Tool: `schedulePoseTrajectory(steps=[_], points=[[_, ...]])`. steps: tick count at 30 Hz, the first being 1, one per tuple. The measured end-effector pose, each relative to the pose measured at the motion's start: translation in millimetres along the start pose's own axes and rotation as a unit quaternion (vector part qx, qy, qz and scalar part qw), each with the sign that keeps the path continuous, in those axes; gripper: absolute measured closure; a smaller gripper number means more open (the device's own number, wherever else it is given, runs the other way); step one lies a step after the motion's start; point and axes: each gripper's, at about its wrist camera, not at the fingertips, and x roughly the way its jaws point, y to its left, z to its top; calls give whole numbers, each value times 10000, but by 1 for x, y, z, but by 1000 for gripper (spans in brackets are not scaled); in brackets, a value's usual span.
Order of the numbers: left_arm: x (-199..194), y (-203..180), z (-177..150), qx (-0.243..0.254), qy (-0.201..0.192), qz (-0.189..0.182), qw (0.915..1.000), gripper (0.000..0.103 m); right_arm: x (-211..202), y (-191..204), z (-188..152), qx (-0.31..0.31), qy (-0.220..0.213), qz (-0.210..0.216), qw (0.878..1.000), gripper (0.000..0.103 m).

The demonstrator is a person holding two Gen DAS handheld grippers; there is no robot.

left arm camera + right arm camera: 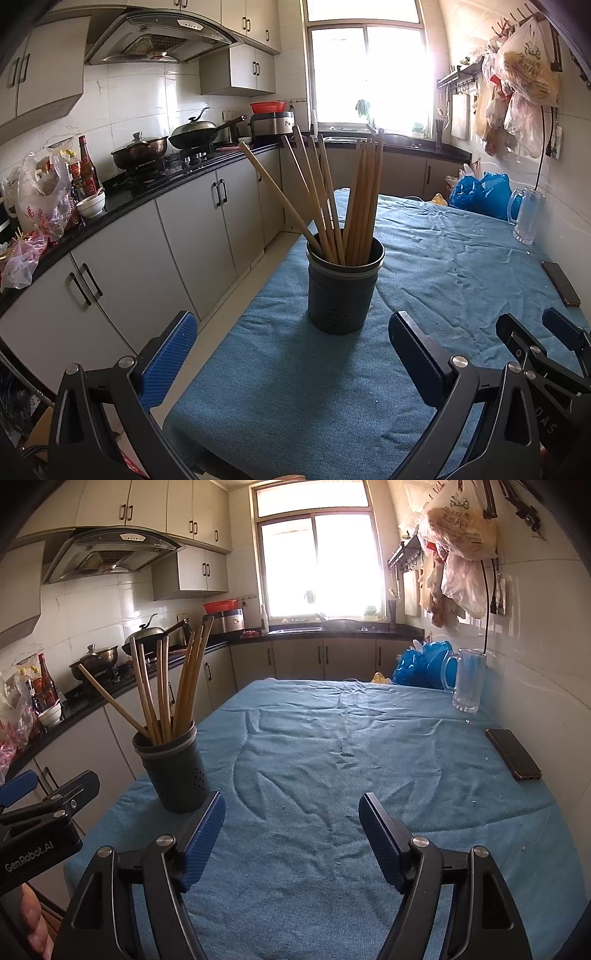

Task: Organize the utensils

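Left wrist view, holder: the dark cylindrical utensil holder stood upright on the blue cloth-covered desk, near its left edge, straight ahead of the left gripper and apart from it.
Left wrist view, chopsticks: the long wooden chopsticks stood in the holder, long axes near vertical and fanned out, one leaning far left.
Left wrist view, fingers: spread wide, gripping nothing, aimed level at the holder's lower wall.
Left wrist view, other hand: the right gripper showed at the lower right, just beside the left one.

Right wrist view, holder: the holder lay forward and left of the right gripper, near the desk's front-left corner, outside the gap between the fingers.
Right wrist view, fingers: parted, empty, pointed along the bare cloth toward the far edge.
Right wrist view, elsewhere: a black phone and a clear glass mug sat along the right edge.

Judgement: the left hand looked nearer and better lined up with the holder; no loose utensil was visible on the desk.
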Motion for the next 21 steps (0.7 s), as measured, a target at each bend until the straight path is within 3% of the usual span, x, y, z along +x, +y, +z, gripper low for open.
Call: schedulePoseTrajectory(steps=[21], points=[[1,1,0,16,-2,-16,10000,0,-4,1,0,-22,-111,21,9999,22]])
